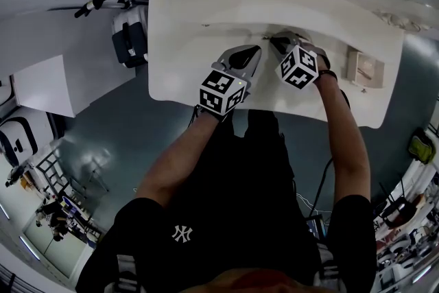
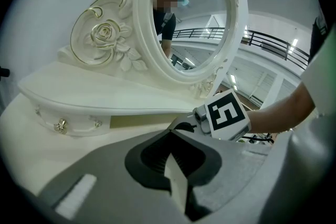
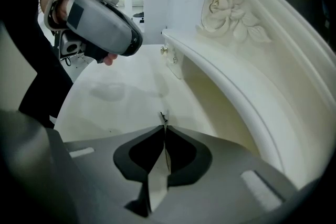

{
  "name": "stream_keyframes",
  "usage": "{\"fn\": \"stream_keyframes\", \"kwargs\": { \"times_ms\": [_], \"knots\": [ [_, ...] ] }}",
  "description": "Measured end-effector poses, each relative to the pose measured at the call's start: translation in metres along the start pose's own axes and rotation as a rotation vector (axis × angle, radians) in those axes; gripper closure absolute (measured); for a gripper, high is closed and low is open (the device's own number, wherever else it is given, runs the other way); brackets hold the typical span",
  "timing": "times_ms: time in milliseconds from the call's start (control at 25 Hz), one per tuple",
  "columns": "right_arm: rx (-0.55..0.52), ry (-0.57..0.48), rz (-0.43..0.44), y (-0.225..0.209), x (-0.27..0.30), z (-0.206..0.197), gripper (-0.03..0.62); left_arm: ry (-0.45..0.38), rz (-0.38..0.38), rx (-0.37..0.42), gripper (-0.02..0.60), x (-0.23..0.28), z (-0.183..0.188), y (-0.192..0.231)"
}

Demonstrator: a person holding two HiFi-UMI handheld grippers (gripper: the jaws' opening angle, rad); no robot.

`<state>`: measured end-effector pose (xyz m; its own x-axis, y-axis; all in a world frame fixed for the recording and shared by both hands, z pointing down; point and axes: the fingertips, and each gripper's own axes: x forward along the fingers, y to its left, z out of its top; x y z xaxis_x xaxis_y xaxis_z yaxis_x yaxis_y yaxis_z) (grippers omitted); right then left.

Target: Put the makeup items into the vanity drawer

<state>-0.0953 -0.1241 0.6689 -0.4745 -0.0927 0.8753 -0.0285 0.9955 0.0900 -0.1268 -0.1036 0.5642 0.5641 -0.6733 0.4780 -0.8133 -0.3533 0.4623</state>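
Note:
No makeup item shows in any view. My left gripper (image 1: 252, 55) hovers over the white vanity top (image 1: 192, 31), and its jaws meet at the tips (image 2: 170, 131) with nothing between them. Just to its right my right gripper (image 1: 280, 43) points steeply down at the tabletop, jaws shut (image 3: 164, 119); only a tiny dark speck shows at the tips, and I cannot tell what it is. The small drawer front with two metal knobs (image 2: 60, 124) sits under the raised shelf; it also appears in the right gripper view as the drawer front (image 3: 173, 63).
An oval mirror (image 2: 189, 13) in a carved frame with a rose (image 2: 102, 34) stands on the shelf. A dark case (image 1: 129, 38) stands on the floor left of the vanity. A small framed box (image 1: 362, 66) lies at the table's right end.

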Motion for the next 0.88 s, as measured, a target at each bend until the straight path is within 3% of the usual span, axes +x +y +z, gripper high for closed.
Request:
{"fn": "stream_keyframes", "kwargs": {
  "times_ms": [560,880],
  "knots": [
    [0.078,-0.039,-0.098,0.002,-0.052,-0.010,0.554,-0.002,-0.058,0.044,0.581,0.010,0.014,-0.031],
    [0.162,-0.039,-0.204,-0.003,-0.110,-0.048,0.553,0.007,-0.158,0.108,0.581,0.033,0.028,-0.080]
  ]
}}
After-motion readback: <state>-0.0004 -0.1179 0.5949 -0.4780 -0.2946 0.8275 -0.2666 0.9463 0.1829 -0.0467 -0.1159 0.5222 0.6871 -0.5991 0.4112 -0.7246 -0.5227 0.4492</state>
